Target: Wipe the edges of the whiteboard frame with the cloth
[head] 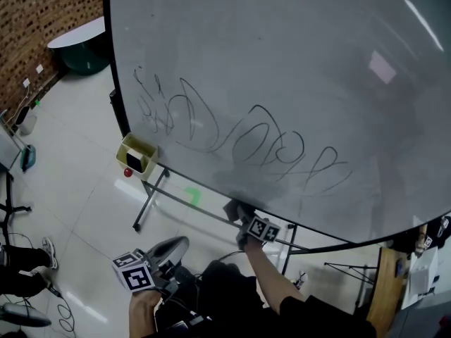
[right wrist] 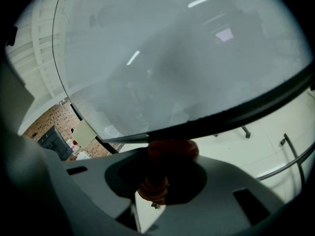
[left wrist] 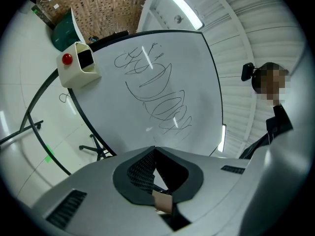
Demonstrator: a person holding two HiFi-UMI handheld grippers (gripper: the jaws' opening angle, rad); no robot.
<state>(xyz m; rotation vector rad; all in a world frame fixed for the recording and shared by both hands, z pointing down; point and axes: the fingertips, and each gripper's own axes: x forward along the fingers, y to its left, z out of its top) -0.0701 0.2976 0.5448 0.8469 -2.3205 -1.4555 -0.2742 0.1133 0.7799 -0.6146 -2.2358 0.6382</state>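
The whiteboard (head: 296, 69) carries dark scribbles and has a thin black frame (head: 204, 185). My right gripper (head: 239, 215) is up at the frame's bottom edge, shut on a cloth (head: 232, 208). In the right gripper view the reddish-brown cloth (right wrist: 170, 150) bulges from the jaws and presses against the underside of the black frame (right wrist: 231, 118). My left gripper (head: 177, 245) hangs lower left, away from the board. Its jaws meet at the tip (left wrist: 153, 150) with nothing between them, pointing toward the board (left wrist: 162, 68).
A cream box with a red button (head: 137, 154) hangs at the board's lower left edge. The black stand legs (head: 146, 204) spread on the white floor below. A green seat (head: 83, 53) and brick wall are far left; cables (head: 63, 315) lie lower left; a cluttered desk (head: 394, 287) sits lower right.
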